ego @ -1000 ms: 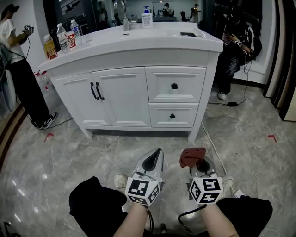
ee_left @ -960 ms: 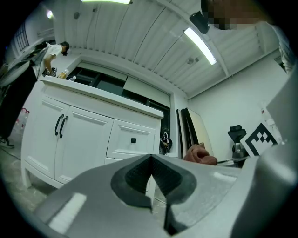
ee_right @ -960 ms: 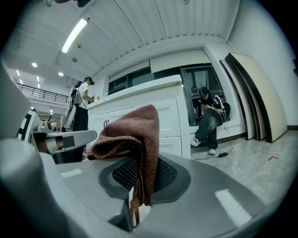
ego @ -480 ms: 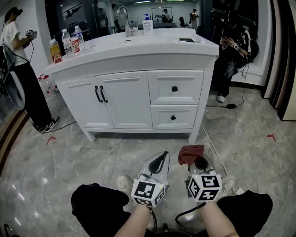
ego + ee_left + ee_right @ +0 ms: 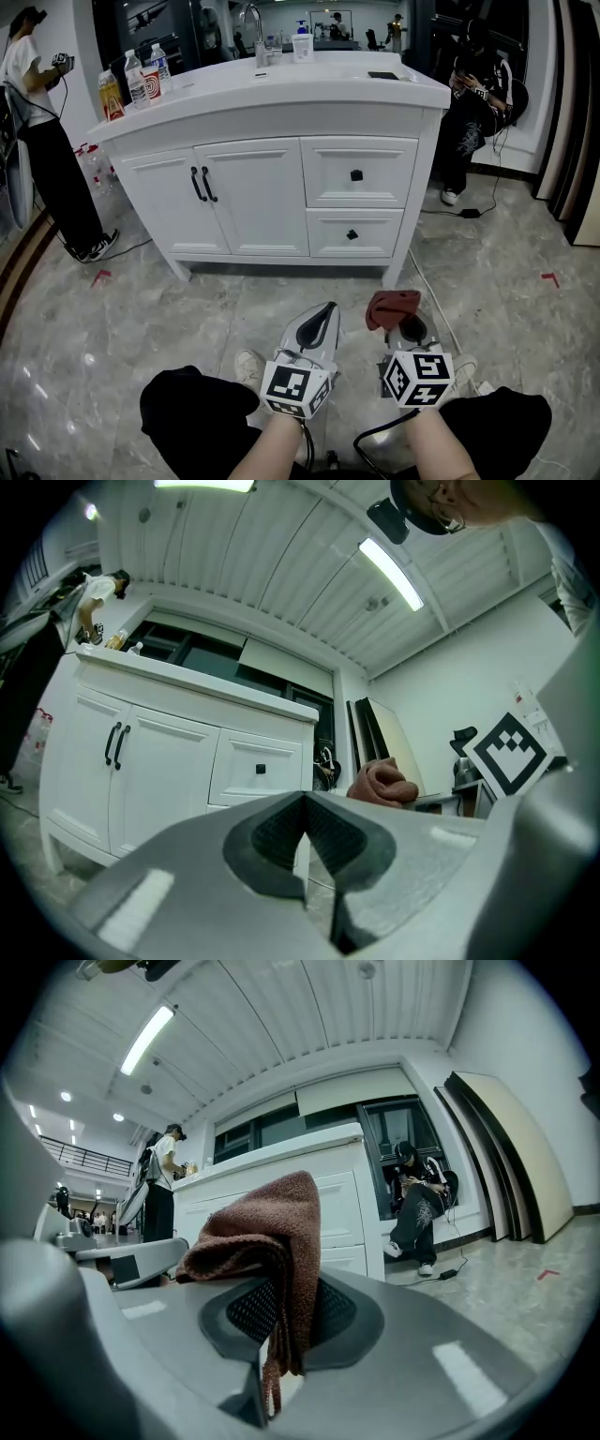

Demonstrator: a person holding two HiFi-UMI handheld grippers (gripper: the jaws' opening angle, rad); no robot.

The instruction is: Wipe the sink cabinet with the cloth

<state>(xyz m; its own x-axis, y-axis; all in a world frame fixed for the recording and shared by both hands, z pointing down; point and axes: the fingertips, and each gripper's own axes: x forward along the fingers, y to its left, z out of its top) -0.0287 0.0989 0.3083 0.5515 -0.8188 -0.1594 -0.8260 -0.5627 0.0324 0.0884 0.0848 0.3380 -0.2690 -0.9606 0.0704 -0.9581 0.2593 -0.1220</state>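
Observation:
The white sink cabinet stands ahead, with two doors on the left and two drawers on the right under a white countertop. My right gripper is shut on a reddish-brown cloth, which bunches above its jaws; the cloth hangs folded between the pads in the right gripper view. My left gripper is shut with nothing in it, its pads meeting. Both grippers are held low over the floor, well short of the cabinet.
Bottles and a cup stand at the countertop's left end, a faucet and soap bottle at the back. A person stands at the left; another sits at the right. A cable runs across the marble floor.
The view shifted slightly as the head moved; the cabinet sits a little differently in frame. Both grippers stay in about the same place, the cloth still held in the right one.

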